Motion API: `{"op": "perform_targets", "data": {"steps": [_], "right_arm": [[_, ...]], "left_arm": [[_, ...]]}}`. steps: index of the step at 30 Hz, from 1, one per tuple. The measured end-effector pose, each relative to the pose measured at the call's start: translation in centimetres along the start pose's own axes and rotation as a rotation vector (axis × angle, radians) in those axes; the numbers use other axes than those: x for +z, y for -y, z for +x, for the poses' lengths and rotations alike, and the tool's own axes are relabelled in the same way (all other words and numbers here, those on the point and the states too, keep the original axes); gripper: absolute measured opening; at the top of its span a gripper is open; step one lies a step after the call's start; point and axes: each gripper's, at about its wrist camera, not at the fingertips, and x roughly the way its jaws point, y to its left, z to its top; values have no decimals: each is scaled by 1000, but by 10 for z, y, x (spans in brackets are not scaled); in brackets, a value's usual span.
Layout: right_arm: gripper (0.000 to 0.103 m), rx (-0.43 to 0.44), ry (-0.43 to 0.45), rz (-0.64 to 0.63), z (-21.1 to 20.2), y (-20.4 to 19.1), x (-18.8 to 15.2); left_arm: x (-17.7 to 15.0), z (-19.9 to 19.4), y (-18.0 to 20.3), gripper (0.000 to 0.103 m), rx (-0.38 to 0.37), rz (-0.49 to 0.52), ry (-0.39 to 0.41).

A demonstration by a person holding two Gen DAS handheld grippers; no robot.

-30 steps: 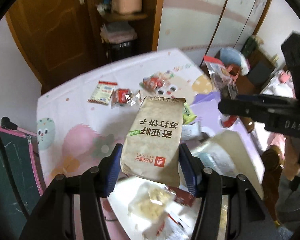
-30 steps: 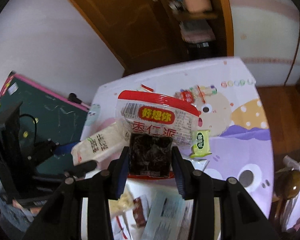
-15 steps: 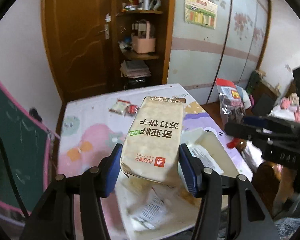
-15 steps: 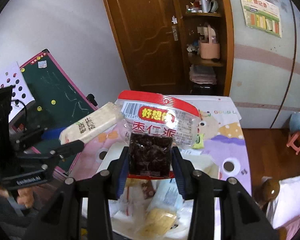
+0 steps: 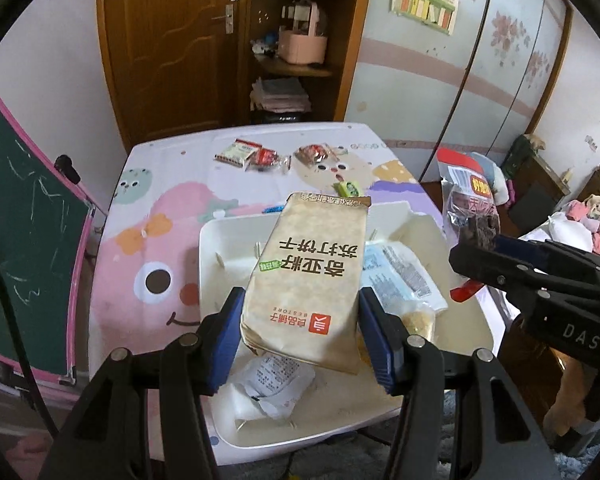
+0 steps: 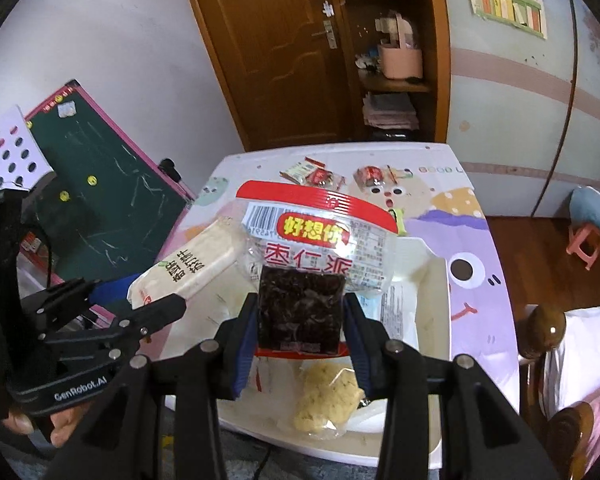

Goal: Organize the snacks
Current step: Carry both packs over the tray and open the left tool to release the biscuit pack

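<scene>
Delivery step, as I judge it: left gripper (image 5: 300, 320) clamps the beige cracker pack (image 5: 314, 280), right gripper (image 6: 300, 328) clamps the red-topped date bag (image 6: 312, 264), both above the white tray (image 5: 228, 236) just ahead; next comes lowering and unclamping inside its rim.

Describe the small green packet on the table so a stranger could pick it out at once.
Start at the table with the cartoon cloth and find the white bin on it. Just beyond the bin's far rim lies the green packet, alone on the cloth. It is the only bright green wrapper, much smaller than the red snack packs farther back.
</scene>
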Motion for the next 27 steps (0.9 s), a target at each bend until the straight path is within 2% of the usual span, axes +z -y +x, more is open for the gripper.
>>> {"op": "perform_targets", "data": {"steps": [5,22,23,24,25,26,27], "right_arm": [[41,-11,-39,0,11,-3,-3],[45,-42,-91,32,25,1,-2],[46,-40,-97,37,26,2,-2],[47,-38,-104,43,27,3,-3],[47,-38,-109,47,28,4,-3],[47,-39,-113,50,29,4,-3],[47,-40,-117,51,30,5,-3]], "left_arm": [[-4,13,0,55,3,-11,-40],[-4,24,-3,55,59,-16,-78],[-4,25,-3,59,60,-16,-84],[-4,26,-3,71,64,-15,-87],[-5,26,-3,77,66,-16,-86],[-5,25,-3,82,65,-16,-82],[-5,24,-2,82,61,-15,-78]]}}
